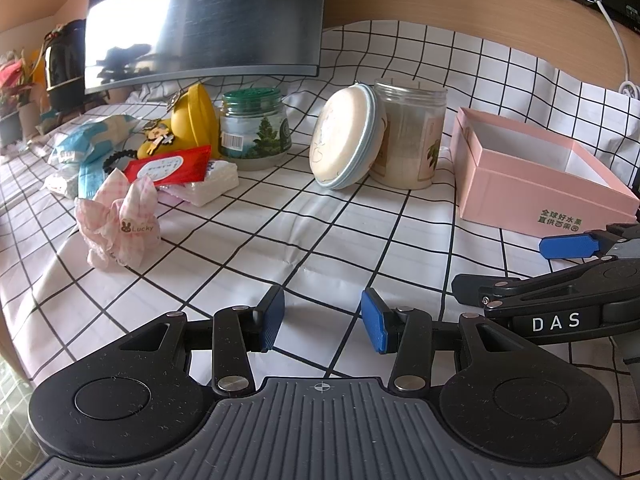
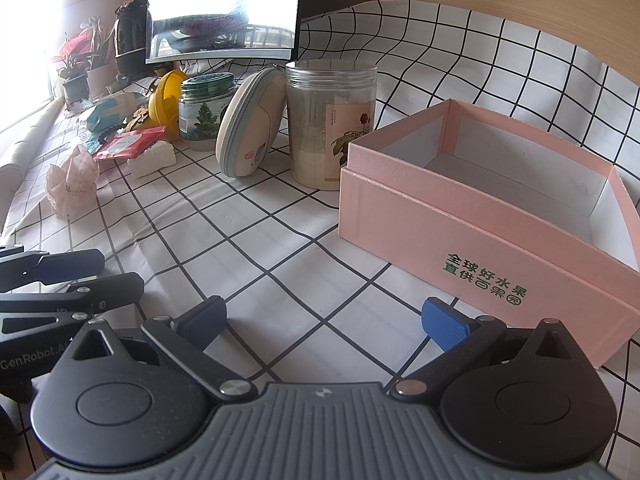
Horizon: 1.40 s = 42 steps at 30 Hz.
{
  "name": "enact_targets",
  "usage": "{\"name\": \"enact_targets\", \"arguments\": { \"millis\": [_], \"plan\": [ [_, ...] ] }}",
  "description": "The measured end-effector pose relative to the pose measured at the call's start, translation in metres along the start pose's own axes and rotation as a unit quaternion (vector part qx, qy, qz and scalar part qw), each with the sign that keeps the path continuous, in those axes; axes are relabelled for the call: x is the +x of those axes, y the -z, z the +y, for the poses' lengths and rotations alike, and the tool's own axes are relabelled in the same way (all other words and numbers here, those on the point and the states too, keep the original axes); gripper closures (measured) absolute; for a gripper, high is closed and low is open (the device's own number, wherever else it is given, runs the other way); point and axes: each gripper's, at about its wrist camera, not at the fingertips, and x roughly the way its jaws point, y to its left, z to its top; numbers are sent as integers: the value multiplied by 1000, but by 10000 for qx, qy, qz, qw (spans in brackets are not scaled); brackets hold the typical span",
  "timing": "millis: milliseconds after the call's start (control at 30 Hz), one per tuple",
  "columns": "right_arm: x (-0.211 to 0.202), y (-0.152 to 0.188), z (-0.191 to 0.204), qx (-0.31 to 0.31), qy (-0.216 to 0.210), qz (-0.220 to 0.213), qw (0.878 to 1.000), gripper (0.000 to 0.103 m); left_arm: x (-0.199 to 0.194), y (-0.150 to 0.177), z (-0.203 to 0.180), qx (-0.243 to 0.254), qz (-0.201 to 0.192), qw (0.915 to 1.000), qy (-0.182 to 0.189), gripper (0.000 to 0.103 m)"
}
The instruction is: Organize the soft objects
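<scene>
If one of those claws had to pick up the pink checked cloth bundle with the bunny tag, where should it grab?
Probably the two upright peaks at the top of the pink cloth bundle, pinched together from above. They stand clear of the checked tablecloth, while its frilly base spreads wide. The open left gripper is nearer, and the side facing it is unobstructed.

A crumpled pink checked cloth pouch (image 1: 120, 224) marked "Lucky" sits at ten o'clock on the grid cloth. The open pink box (image 2: 480, 216) stands empty at two o'clock.
</scene>
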Motion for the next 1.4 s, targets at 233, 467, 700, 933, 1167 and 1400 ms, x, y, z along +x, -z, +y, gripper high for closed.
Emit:
{"name": "enact_targets", "arguments": {
  "millis": [233,467,700,933,1167,1400],
  "plan": [
    [0,0,0,0,0,-1,10000,0,0,0,0,-1,-2,10000,1,55],
    [0,0,0,0,0,-1,10000,0,0,0,0,-2,-2,10000,1,55],
    [0,0,0,3,-3,-3,10000,0,0,-1,-1,26,53,10000,-6,55],
    [2,-19,3,165,136,792,9966,0,6,-19,7,209,612,9974,322,56],
    [10,-30,6,285,276,1348,9901,0,24,-48,76,-741,1462,9717,1703,70],
    [7,-66,52,56,787,1456,9862,10,14,-110,180,-644,393,9835,1643,70]
  ]
}}
